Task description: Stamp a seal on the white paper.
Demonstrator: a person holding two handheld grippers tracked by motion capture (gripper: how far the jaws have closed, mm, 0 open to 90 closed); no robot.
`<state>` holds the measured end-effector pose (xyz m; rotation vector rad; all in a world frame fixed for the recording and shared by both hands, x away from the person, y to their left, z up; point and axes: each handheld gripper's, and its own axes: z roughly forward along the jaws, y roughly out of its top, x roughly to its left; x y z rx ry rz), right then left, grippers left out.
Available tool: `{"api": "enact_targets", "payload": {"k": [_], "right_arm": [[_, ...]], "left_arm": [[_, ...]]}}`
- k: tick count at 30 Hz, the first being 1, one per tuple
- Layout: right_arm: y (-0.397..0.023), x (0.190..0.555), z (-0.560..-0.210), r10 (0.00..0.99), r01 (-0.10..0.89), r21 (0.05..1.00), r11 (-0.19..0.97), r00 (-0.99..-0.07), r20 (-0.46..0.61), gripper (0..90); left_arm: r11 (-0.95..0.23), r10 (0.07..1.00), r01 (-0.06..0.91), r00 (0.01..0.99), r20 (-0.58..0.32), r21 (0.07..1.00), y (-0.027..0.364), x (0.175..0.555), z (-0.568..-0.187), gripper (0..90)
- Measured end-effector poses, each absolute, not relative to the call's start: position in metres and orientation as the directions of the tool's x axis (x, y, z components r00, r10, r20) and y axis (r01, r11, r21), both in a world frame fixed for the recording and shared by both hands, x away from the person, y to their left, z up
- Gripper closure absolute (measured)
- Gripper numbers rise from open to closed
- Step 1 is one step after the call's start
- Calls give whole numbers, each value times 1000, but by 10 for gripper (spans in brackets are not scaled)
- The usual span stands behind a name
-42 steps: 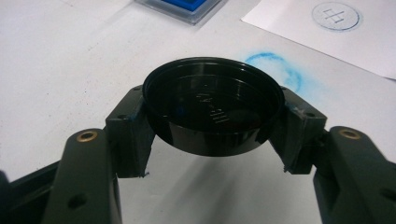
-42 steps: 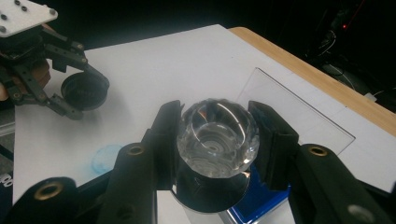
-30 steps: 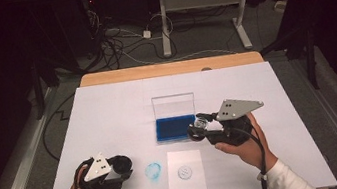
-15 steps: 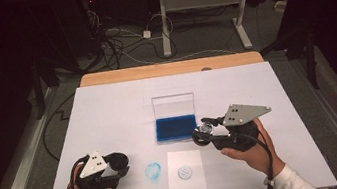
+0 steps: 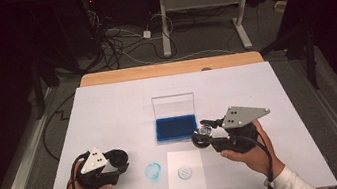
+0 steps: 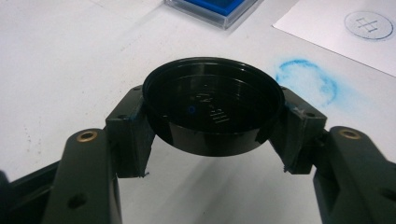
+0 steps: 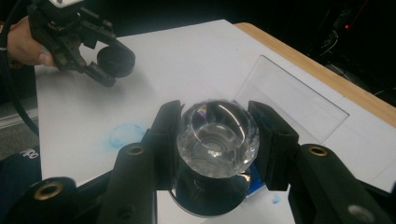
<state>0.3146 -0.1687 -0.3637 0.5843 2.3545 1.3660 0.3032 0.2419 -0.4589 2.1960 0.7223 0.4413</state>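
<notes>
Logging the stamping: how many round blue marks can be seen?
2: a smudged blue ring on the table cover left of the paper, and a stamped circle on the paper itself.

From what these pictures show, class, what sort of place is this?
Probably a lab or workshop set up for recording stamping work: a table under white paper, an open blue ink pad, a stamped sheet, and loose cables on the floor beyond.

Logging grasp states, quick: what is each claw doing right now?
Left claw: closed on a black round cap.
Right claw: closed on a clear faceted stamp.
</notes>
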Motion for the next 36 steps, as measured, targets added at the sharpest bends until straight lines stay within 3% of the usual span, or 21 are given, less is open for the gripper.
{"api": "enact_targets", "payload": {"k": [36], "right_arm": [[-136, 298, -379, 412, 152, 852, 501, -908, -80, 575]], "left_arm": [[-556, 616, 345, 782, 96, 756, 240, 299, -458, 365]]}}
